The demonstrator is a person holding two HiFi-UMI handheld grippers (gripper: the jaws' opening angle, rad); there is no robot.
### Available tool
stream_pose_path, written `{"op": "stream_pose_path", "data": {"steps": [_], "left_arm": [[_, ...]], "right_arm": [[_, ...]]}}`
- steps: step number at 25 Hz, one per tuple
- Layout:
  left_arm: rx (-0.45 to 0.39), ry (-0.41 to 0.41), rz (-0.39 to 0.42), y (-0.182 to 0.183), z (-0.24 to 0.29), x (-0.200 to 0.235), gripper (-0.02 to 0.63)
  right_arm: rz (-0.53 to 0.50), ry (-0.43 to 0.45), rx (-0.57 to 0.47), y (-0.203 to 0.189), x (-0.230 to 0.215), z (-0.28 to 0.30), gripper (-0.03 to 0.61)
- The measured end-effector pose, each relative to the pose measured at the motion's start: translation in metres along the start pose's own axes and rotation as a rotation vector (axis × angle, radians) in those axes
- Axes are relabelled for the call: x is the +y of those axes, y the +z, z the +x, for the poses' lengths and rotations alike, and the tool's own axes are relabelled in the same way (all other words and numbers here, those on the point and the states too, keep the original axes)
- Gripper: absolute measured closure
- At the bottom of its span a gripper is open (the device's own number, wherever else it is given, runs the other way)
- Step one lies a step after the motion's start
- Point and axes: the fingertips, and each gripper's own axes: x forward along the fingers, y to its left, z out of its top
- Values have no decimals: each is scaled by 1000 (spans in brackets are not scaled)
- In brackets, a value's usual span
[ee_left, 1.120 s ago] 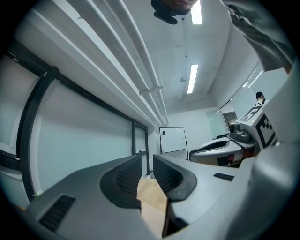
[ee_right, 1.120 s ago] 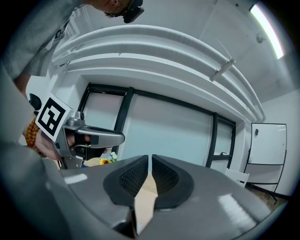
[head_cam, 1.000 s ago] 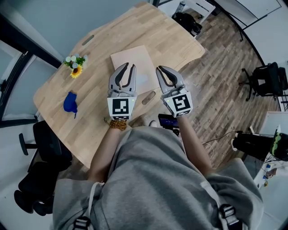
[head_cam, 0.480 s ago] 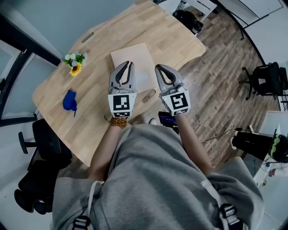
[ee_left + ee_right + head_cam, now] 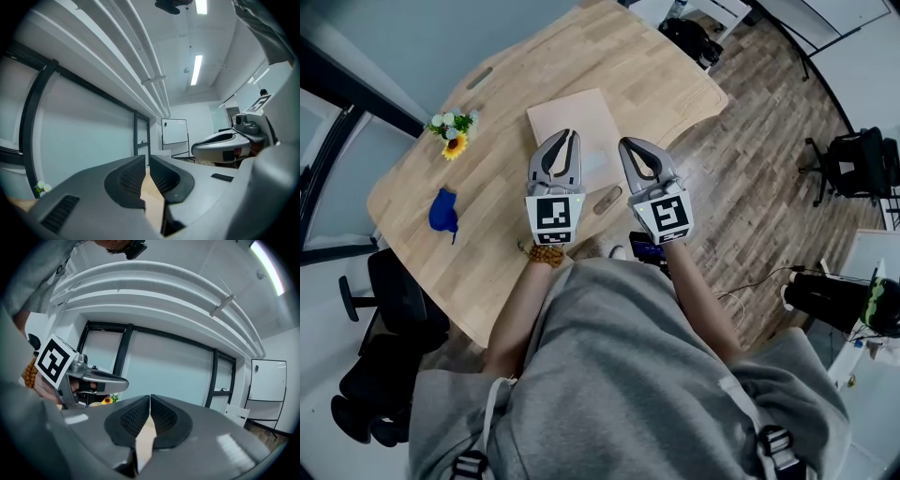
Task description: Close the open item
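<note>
Left gripper (image 5: pixel 566 137) and right gripper (image 5: pixel 625 143) were pressed together, holding nothing.
On the wooden table (image 5: pixel 502 183), the flat tan item (image 5: pixel 572 117) lay at their 12 o'clock. It was either closed already or lying open flat; I could not judge.

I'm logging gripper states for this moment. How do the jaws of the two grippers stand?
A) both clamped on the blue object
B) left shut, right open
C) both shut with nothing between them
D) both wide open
C: on the left gripper and the right gripper alike, each gripper's own view shows the jaws closed together with nothing held between them.
</note>
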Motion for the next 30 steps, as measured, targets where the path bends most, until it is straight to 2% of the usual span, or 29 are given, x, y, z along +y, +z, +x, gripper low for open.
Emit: {"op": "stream_pose_path", "data": {"steps": [19,30], "left_arm": [[58,6,-6,-21,0,-10,580],[107,32,-29,-43,-8,7,580]], "right_arm": [[4,-32,58,-20,-14,-16,566],[5,-46,88,-31,-20,-15,566]]}}
